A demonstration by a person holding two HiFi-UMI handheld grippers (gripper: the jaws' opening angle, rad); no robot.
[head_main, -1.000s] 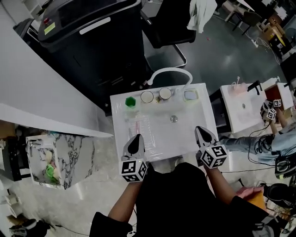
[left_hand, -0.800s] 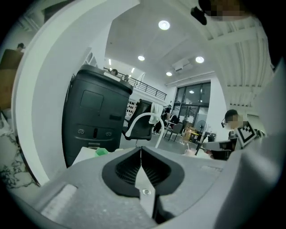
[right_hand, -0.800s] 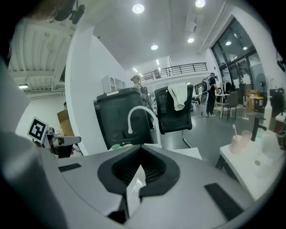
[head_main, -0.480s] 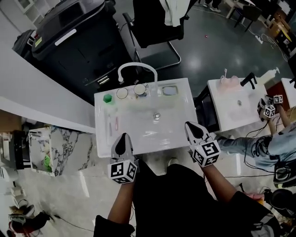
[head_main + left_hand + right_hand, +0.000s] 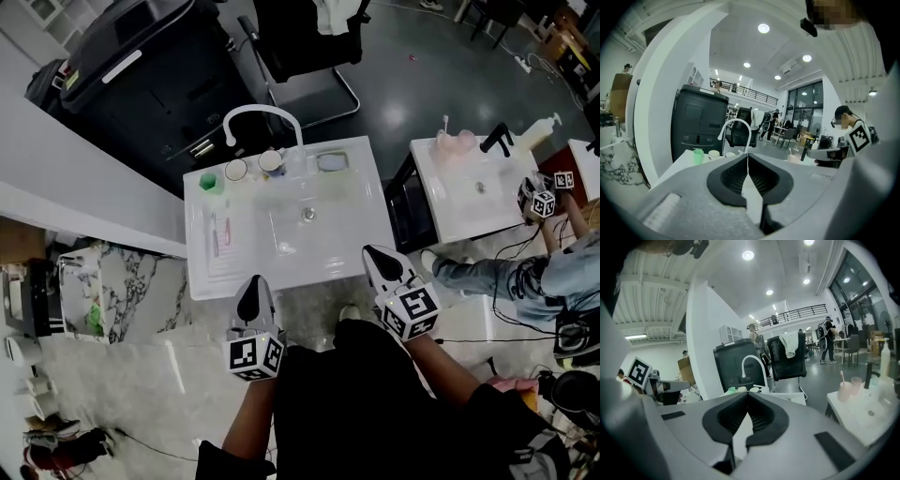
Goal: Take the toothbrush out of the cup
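Outside the sink [image 5: 361, 230], left hand-held gripper [image 5: 251, 286] and right one [image 5: 375, 257] are clenched; cups [image 5: 235, 170] blurry.

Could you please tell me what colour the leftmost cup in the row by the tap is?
Green. This small green cup shows best in the head view.

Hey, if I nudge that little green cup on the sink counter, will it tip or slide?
The green cup looks small and probably light plastic, so it would likely slide or tip easily on the glossy counter. It stands upright near the counter's back left corner, so a push away from you might send it off the edge.
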